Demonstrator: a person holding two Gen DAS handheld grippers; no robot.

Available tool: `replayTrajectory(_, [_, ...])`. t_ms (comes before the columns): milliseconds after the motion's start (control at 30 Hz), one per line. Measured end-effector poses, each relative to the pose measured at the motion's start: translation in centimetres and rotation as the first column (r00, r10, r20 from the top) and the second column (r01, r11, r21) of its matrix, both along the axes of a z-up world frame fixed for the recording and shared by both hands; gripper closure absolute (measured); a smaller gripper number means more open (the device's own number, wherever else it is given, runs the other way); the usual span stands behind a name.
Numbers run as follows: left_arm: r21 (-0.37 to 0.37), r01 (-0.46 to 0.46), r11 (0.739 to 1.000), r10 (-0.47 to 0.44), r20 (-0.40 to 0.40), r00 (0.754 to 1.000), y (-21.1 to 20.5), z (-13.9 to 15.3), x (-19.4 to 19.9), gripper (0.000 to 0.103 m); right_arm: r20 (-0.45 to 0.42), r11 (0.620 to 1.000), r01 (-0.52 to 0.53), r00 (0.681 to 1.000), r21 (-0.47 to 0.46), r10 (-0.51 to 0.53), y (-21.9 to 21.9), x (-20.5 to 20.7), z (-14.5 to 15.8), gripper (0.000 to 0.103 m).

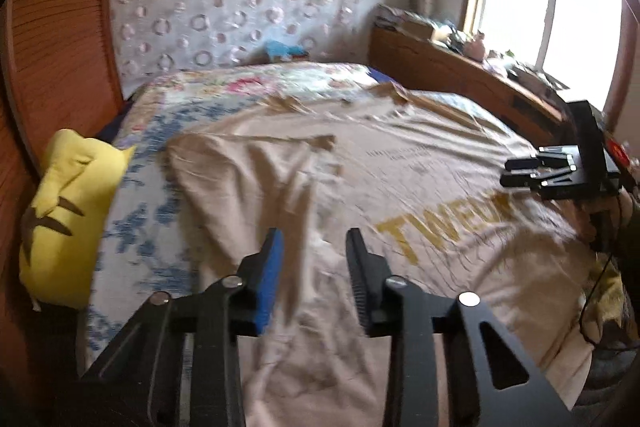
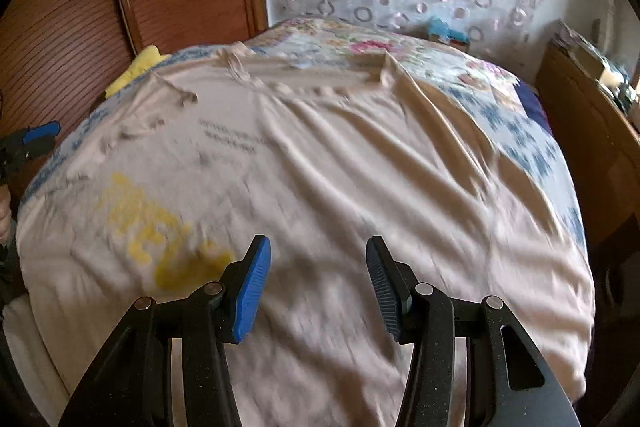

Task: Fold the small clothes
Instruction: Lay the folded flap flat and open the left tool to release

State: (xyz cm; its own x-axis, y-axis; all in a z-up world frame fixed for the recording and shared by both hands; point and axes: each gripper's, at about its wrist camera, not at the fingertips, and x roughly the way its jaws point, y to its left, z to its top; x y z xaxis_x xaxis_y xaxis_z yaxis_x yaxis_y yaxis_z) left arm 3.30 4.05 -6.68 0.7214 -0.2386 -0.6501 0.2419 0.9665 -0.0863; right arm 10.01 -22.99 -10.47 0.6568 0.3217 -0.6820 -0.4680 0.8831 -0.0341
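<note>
A beige T-shirt [image 1: 360, 187] with yellow lettering lies spread flat, wrinkled, on the bed; it also fills the right wrist view [image 2: 340, 167]. My left gripper [image 1: 314, 239] is open and empty, hovering over the shirt's near left part. My right gripper [image 2: 318, 251] is open and empty over the shirt's near hem area. The right gripper also shows in the left wrist view [image 1: 520, 173] at the right edge, above the shirt. The left gripper's fingertips [image 2: 40, 135] show at the left edge of the right wrist view.
The bed has a floral quilt [image 1: 240, 87]. A yellow plush pillow [image 1: 68, 211] lies at the bed's left edge by a wooden wardrobe [image 1: 60, 47]. A wooden headboard shelf [image 1: 460, 67] with clutter runs along the right under a window.
</note>
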Motion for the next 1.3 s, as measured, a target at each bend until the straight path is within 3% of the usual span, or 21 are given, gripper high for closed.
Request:
replayTrajectory(367, [0.080,0.028,0.996,-0.018,-0.119,0.993,-2.2,-2.3,1.8,0.077,0.004,1.000,0.014,1.000,-0.007,-0.014,-1.2,-2.4,0.1,0.051])
replayTrajectory(500, [0.128,0.028,0.991,-0.012,-0.119,0.993,-2.7,-2.4,2.0,0.077,0.003,1.000,0.015,1.000,-0.005,-0.015,-1.2,-2.5,0.2,0.050])
replayTrajectory(600, [0.167,0.025,0.986,-0.007,-0.106,0.994,-2.9,-2.4,1.9,0.090,0.004,1.000,0.015,1.000,-0.006,-0.015,-1.4,-2.5,0.1,0.050])
replayTrajectory(667, [0.156,0.030,0.987,-0.014,-0.103,0.995,-2.8,-2.2,1.8,0.096,0.002,1.000,0.015,1.000,-0.005,-0.015,-1.3,-2.1,0.1,0.050])
replayTrajectory(800, [0.117,0.035,0.993,-0.029,-0.051,0.998,-2.5,-0.6,0.7,0.096,0.001,1.000,0.015,1.000,-0.005,-0.015,-1.4,-1.8,0.2,0.049])
replayTrajectory(1033, [0.060,0.057,0.997,-0.055,-0.027,0.998,-2.7,1.0,-0.4,0.096,-0.001,1.000,0.015,1.000,-0.006,-0.015,-1.2,-1.3,0.2,0.049])
replayTrajectory(1167, [0.056,0.035,0.998,-0.034,-0.020,0.999,-2.3,1.3,-0.2,0.088,0.000,1.000,0.016,1.000,-0.007,-0.016,-1.3,-1.4,0.2,0.048])
replayTrajectory(1233, [0.064,0.014,0.998,-0.013,-0.010,1.000,-2.0,1.4,0.0,0.069,-0.001,1.000,0.014,1.000,-0.006,-0.014,-1.2,-1.3,0.2,0.047])
replayTrajectory(1300, [0.046,-0.005,0.999,0.005,0.000,1.000,-1.2,1.5,0.2,0.062,-0.004,1.000,0.010,1.000,-0.006,-0.010,-1.1,-0.5,0.2,0.046])
